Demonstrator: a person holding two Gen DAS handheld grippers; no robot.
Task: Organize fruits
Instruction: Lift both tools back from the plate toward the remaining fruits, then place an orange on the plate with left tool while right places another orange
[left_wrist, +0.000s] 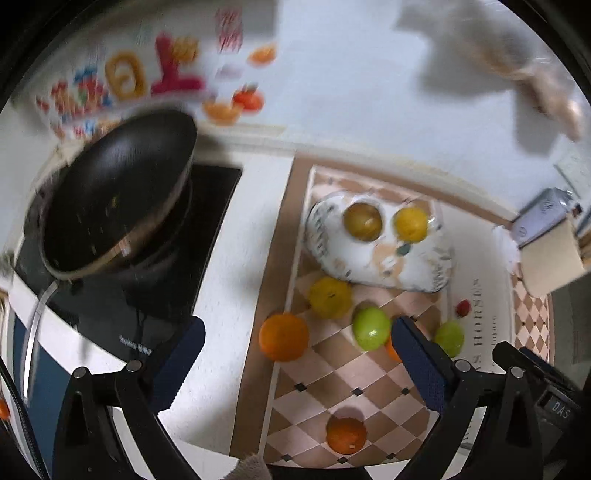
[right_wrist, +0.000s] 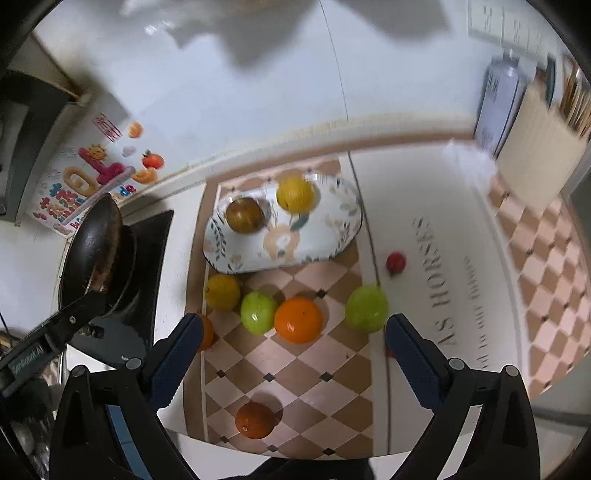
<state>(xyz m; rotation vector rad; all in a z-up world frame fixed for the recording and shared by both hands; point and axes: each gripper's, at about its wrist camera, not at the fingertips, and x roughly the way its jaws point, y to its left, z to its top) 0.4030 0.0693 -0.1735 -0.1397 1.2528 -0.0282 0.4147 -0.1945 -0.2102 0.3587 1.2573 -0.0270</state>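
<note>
A patterned white plate (right_wrist: 325, 236) (left_wrist: 424, 266) holds a brownish fruit (right_wrist: 245, 215) (left_wrist: 363, 221) and a yellow one (right_wrist: 295, 194) (left_wrist: 412, 223). On the checkered mat lie a yellow fruit (right_wrist: 222, 291) (left_wrist: 330, 297), two green fruits (right_wrist: 258, 312) (right_wrist: 366, 309) (left_wrist: 371, 328) (left_wrist: 449, 338), an orange (right_wrist: 298, 319), another orange (left_wrist: 283, 336) at the mat's left edge, a dark orange (right_wrist: 255, 420) (left_wrist: 346, 435) near the front, and a small red fruit (right_wrist: 396, 263) (left_wrist: 463, 308). My left gripper (left_wrist: 295, 369) and right gripper (right_wrist: 291, 363) are open and empty, above the loose fruits.
A black wok (left_wrist: 118, 192) (right_wrist: 92, 251) sits on a black cooktop (left_wrist: 207, 206) at the left. A carton (right_wrist: 498, 107) and a beige box (right_wrist: 543, 155) stand at the back right. The left gripper's body (right_wrist: 48, 339) shows at the right view's left.
</note>
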